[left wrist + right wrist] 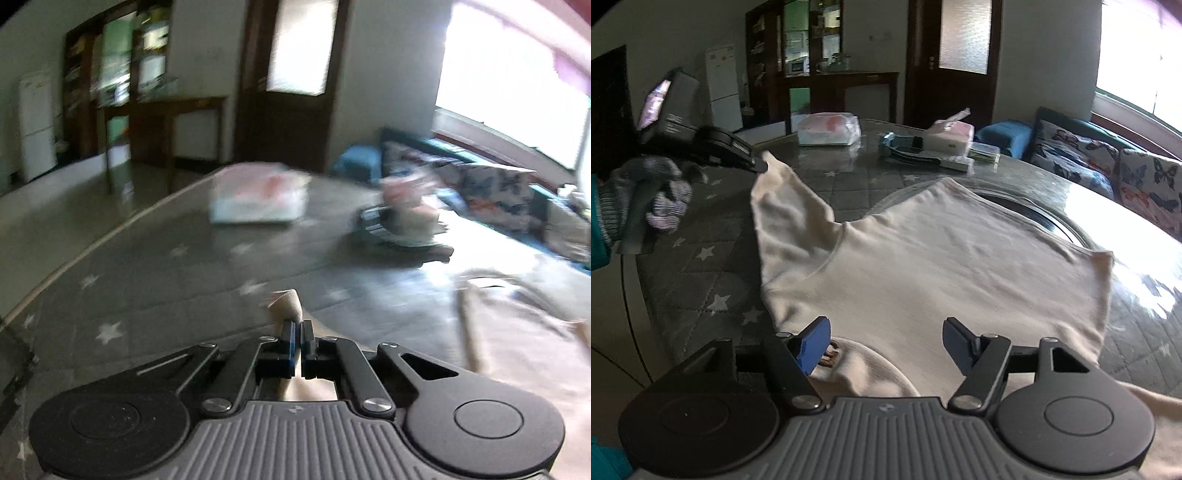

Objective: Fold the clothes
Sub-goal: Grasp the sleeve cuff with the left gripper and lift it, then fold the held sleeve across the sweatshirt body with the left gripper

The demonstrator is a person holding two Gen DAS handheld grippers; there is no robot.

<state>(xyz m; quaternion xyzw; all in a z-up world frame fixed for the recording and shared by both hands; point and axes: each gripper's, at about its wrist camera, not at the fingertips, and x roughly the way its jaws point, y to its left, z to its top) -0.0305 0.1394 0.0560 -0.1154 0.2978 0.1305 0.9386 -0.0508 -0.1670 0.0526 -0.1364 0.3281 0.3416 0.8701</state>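
Star-patterned table [701,280] carries a cream shirt [923,266]. Left gripper [298,328] pinches its sleeve [783,206], lifting it; right gripper [886,343] hovers wide above the collar.

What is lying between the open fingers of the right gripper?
In the right wrist view, the cream shirt lies flat between the right gripper's spread fingers, with its neckline just below them; nothing else is there.

Blown-out window [517,74] glare; left view motion-blurred, edges fisheye-bent.
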